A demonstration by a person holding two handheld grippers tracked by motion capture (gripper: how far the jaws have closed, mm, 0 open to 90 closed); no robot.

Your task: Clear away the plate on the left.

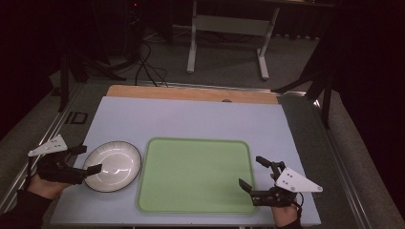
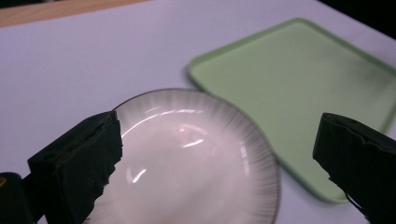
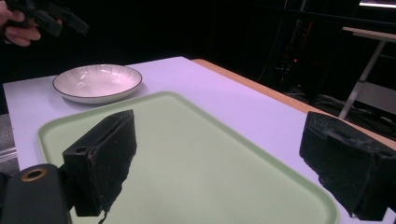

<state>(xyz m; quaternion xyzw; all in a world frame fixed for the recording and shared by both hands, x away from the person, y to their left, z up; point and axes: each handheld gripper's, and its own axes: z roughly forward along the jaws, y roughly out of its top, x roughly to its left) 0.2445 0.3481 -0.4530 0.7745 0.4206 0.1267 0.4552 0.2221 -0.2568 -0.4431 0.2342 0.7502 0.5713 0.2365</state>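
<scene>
- Pale mat (image 1: 191,119) over wooden table (image 1: 191,93); dark room, grey floor.
- Green tray (image 1: 193,174) beside white bowl (image 1: 112,165).
- Left gripper (image 1: 88,160) wide open, empty, at bowl's edge.
- Right gripper (image 1: 253,174) wide open, empty.

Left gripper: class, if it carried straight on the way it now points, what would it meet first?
Most likely the white bowl: the open left gripper has a jaw either side of its near rim. The green tray lies beyond. Height above the rim is unclear.

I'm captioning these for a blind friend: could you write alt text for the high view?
A person's two hand-held grippers, both open, flank a pale table: the left gripper at the near rim of a white bowl, the right gripper at the right edge of an empty green tray. The bowl sits just left of the tray.
</scene>
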